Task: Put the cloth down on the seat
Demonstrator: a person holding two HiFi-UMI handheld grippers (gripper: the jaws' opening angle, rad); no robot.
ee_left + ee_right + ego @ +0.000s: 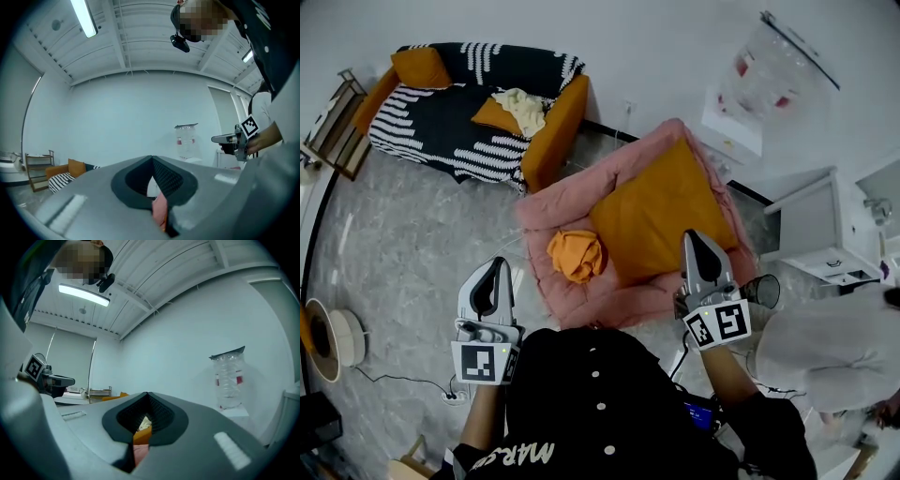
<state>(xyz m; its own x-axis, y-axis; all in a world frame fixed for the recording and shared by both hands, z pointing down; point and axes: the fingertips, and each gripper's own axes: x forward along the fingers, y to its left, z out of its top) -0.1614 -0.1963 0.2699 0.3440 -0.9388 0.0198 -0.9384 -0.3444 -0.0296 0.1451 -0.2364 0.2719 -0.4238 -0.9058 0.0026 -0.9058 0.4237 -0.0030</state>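
Observation:
An orange cloth point(576, 253) lies crumpled on the left part of the pink seat point(546, 208), beside a big orange cushion point(661, 211). My left gripper point(499, 267) hovers over the floor, to the near left of the seat and apart from the cloth. Its jaws are shut and empty. My right gripper point(695, 240) hangs over the seat's near right edge, at the cushion's corner, also shut and empty. In the left gripper view the jaws point(153, 161) meet at the tips and a bit of pink shows below. In the right gripper view point(147, 395) orange and pink show there.
A black-and-white striped sofa point(459, 112) with orange pillows and a cream throw point(523, 108) stands at the far left. A white cabinet point(825, 225) and a water bottle stand point(769, 70) are at the right. A person in white point(825, 347) is close on my right.

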